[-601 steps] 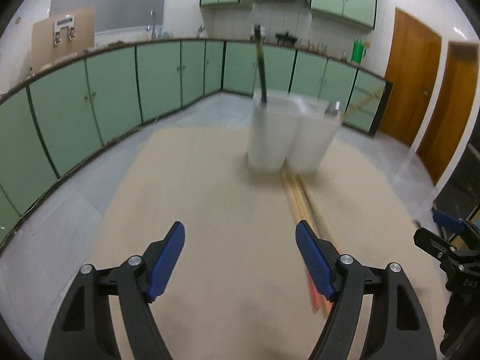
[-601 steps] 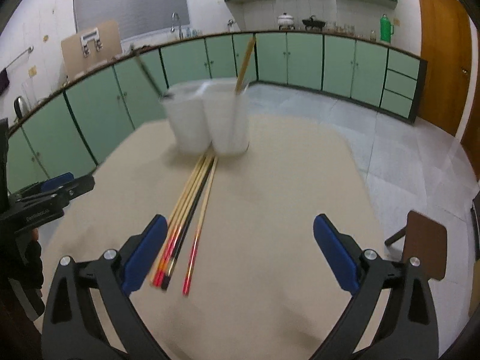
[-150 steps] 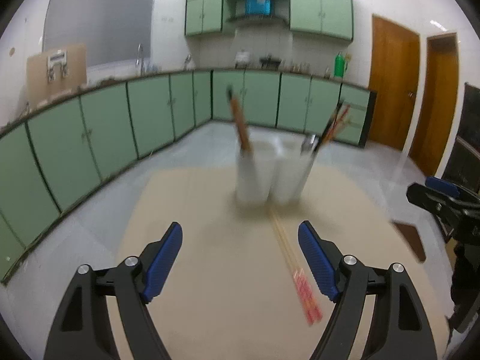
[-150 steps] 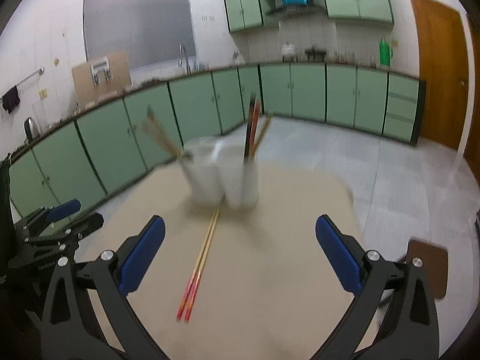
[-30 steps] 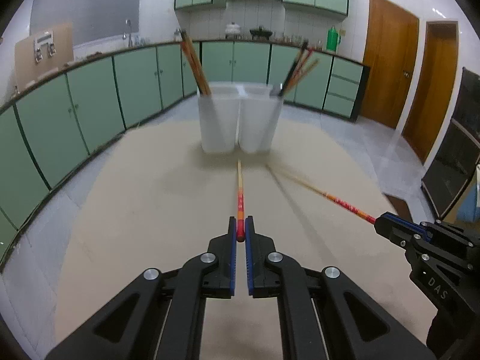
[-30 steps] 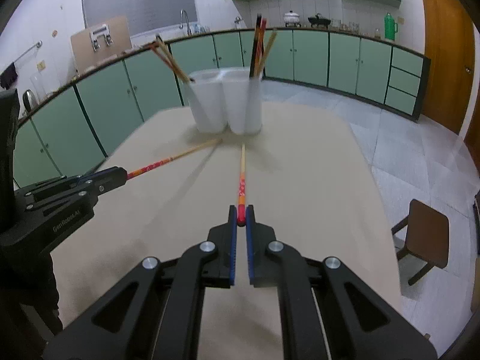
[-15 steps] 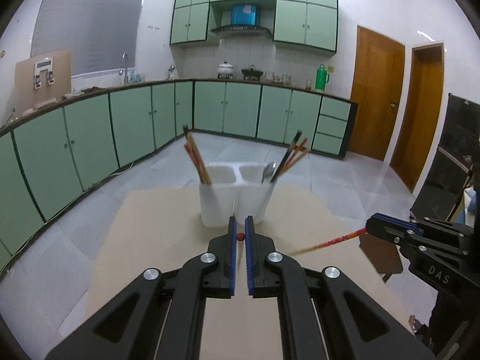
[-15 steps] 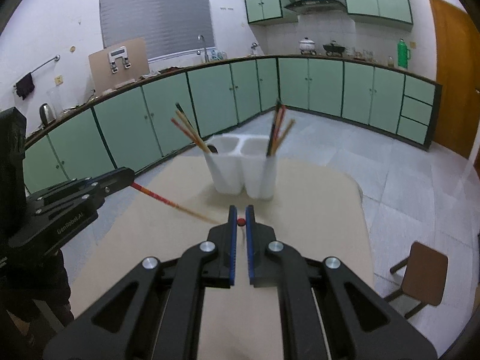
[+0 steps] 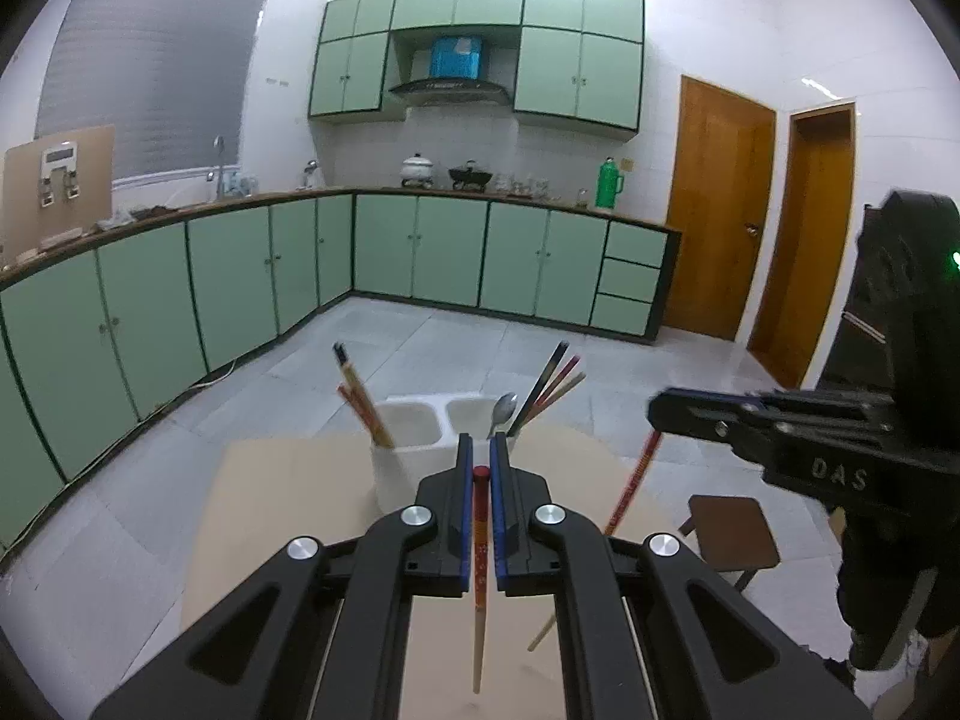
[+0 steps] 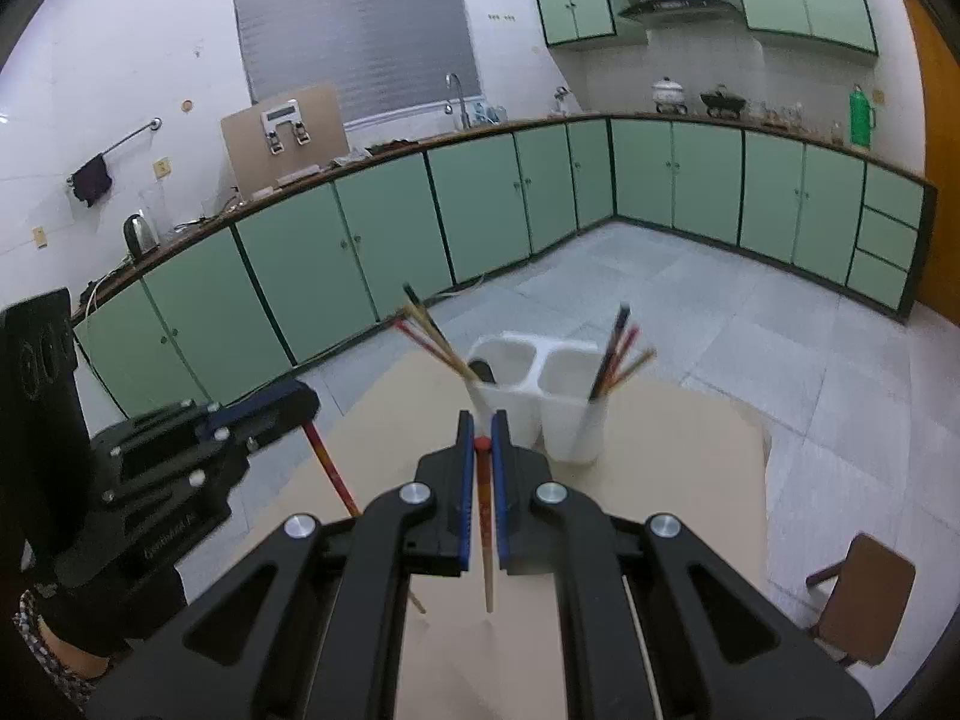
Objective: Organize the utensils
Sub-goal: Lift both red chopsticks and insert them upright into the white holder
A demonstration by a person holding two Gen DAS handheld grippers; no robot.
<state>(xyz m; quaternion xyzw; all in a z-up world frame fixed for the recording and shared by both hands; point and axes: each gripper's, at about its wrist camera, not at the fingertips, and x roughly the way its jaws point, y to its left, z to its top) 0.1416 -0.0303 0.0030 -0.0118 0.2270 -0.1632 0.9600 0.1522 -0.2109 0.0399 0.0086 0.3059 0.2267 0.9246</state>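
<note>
From the left wrist view, the left hand-held gripper (image 9: 481, 462) has its blue-padded fingers pressed onto a red-topped wooden chopstick (image 9: 479, 570), pinching it just below the red end so the pale tip hangs down above the beige bench (image 9: 270, 516). Beyond the fingertips, near the far edge of the bench, stands the white two-compartment plastic utensil holder (image 9: 420, 438) — its left compartment holds a bundle of chopsticks leaning left (image 9: 360, 396), its right one a metal spoon (image 9: 503, 411) and dark and red chopsticks leaning right (image 9: 549, 384). To the right, the right hand-held gripper (image 9: 657, 414) holds a second red-patterned chopstick (image 9: 624, 498) slanting down over the bench's right side. A brown wooden stool (image 9: 729, 534) stands on the floor past the right edge.

From the right wrist view, the right hand-held gripper (image 10: 481, 432) is likewise closed on its red-topped chopstick (image 10: 485, 528), which hangs nearly upright, tip clear of the bench (image 10: 678, 468). The white holder (image 10: 540, 396) sits just ahead — toward the far edge. At the left, the left hand-held gripper (image 10: 309, 405) grips its chopstick (image 10: 330, 468), angled down over the bench's left edge.
</note>
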